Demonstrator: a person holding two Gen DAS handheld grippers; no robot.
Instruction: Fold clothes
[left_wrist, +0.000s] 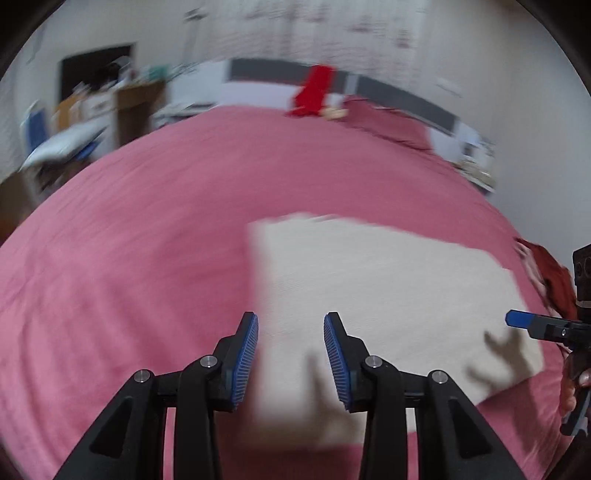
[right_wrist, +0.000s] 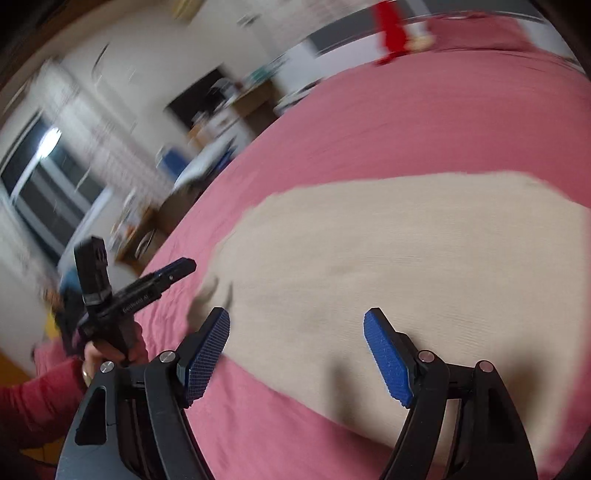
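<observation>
A cream-coloured garment (left_wrist: 388, 295) lies flat as a folded rectangle on the pink bedspread (left_wrist: 147, 240). My left gripper (left_wrist: 291, 325) hovers above its near left edge, open, with nothing between the blue pads. In the right wrist view the same cream garment (right_wrist: 406, 258) spreads across the pink bedspread (right_wrist: 406, 122), and my right gripper (right_wrist: 297, 325) hangs open over its near edge, empty. The left gripper (right_wrist: 177, 269) shows at the left of that view, held by a hand in a red sleeve (right_wrist: 33, 402). The right gripper's blue fingertip (left_wrist: 517, 318) pokes in at the right edge of the left wrist view.
A red garment (left_wrist: 314, 92) and a pink pillow (left_wrist: 388, 122) lie at the far end by the grey headboard. Another red cloth (left_wrist: 550, 280) sits at the bed's right edge. Cluttered wooden furniture (left_wrist: 136, 107) stands to the left. A window (right_wrist: 44, 184) is further left.
</observation>
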